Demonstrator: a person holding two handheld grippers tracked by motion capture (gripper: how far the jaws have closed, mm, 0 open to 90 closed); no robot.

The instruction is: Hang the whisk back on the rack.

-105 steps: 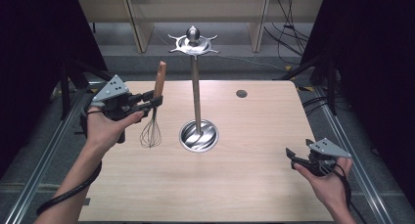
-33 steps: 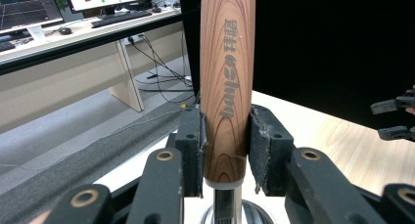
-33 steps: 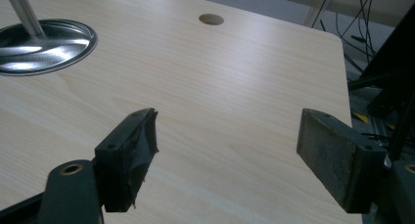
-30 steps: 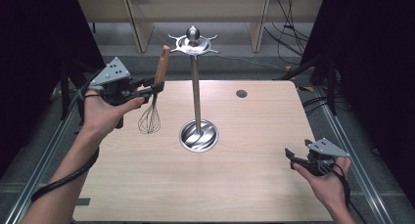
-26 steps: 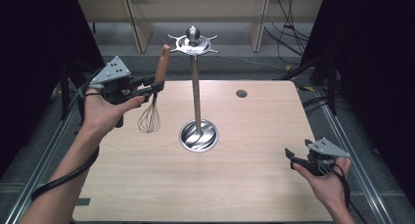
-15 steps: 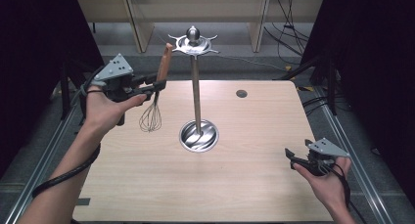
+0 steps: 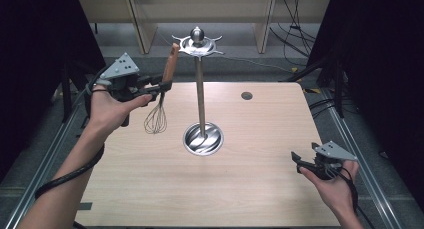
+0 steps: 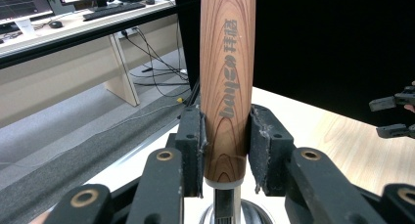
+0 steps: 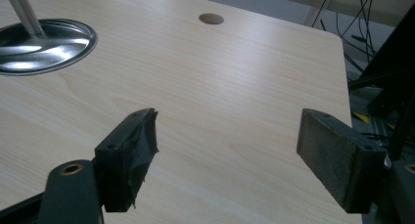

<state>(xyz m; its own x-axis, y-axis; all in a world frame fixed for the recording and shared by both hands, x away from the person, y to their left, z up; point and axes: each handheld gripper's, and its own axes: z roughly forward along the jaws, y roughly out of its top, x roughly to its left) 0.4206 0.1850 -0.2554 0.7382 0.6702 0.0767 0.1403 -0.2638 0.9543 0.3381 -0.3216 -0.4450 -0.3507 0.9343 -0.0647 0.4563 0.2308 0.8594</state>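
Observation:
A whisk with a wooden handle (image 7: 170, 64) and wire head (image 7: 156, 120) hangs upright in the air at the table's left. My left gripper (image 7: 160, 85) is shut on the lower part of that handle (image 8: 226, 87), both pads pressed against the wood. The handle's top reaches close to the hooked crown (image 7: 198, 43) of a metal utensil stand, whose pole (image 7: 200, 96) rises from a round steel base (image 7: 203, 138) at the table's middle. My right gripper (image 7: 299, 161) rests low near the table's right front edge, open, with bare tabletop between its jaws (image 9: 227, 131).
The wooden table (image 7: 250, 189) has a small round hole (image 7: 246, 95) at its back right. Shelving legs and cables lie on the floor beyond the far edge. Metal rails run along both sides of the table.
My left gripper has lifted the whisk higher and slightly toward the stand, bringing the handle's top near the crown. The right gripper has stayed put.

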